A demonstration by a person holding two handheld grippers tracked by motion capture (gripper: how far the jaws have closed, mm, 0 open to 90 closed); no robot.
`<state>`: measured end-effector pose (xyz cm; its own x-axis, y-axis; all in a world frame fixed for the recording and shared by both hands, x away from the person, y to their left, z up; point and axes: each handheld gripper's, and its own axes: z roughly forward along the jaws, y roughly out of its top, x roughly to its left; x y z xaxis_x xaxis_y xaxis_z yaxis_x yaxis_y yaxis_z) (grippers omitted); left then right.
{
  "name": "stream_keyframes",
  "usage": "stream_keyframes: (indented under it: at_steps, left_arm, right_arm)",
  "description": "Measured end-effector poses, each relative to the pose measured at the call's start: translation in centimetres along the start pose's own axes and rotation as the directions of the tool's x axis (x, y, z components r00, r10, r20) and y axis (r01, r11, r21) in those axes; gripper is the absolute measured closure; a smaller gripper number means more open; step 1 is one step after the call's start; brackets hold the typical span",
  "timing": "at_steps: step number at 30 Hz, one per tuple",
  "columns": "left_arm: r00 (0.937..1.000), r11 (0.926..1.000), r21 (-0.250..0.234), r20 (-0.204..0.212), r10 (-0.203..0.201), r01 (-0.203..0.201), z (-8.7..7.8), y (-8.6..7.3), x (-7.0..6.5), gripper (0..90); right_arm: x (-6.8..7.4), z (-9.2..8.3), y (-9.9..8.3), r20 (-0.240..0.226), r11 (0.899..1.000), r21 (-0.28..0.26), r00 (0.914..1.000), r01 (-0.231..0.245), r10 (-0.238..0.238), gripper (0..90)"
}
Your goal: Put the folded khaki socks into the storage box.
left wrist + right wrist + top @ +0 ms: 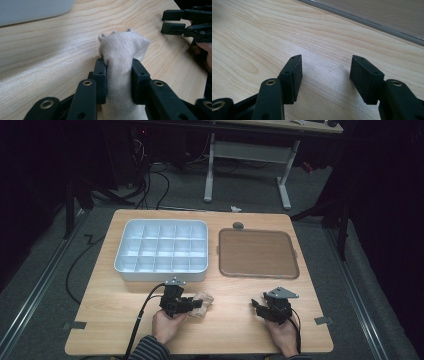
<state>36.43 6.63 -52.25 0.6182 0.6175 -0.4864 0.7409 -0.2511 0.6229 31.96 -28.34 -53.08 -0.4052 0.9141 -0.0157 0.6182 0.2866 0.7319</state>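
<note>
- We see a pale blue plastic tray (162, 270) of small compartments and a flat brown tray (258, 253), both holding nothing.
- Our left tool (119, 81) pinches a beige knitted cloth (122, 47) lying on the light wooden table (235, 330), near its front edge.
- Our right tool (325, 75) gapes over bare wood, holding nothing.

The cloth bundle (122, 62) runs off the frame's bottom edge; the left tool (119, 82) covers its sides.

Black hand-held gripper (196, 304) with grey triangular plate, trailing black cable, brass-ringed screw holes, striped sleeve (148, 349)
</note>
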Motion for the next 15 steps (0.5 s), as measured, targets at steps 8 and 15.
stream_keyframes:
  at_steps: [8, 15]
  left_arm:
    - [1.0, 0.9998, -0.016, -0.003, 0.008, -0.008, -0.9, 0.1, -0.2, 71.6]
    - [0.9999, 0.9994, -0.032, -0.006, 0.01, -0.01, -1.6, 0.1, 0.0, 72.8]
  right_arm:
    - [-0.1, 0.0, 0.0, -0.008, 1.0, -0.002, 1.0, -0.006, 0.006, 43.2]
    - [-0.1, 0.0, 0.0, -0.01, 1.0, -0.002, 0.9999, -0.007, 0.007, 42.9]
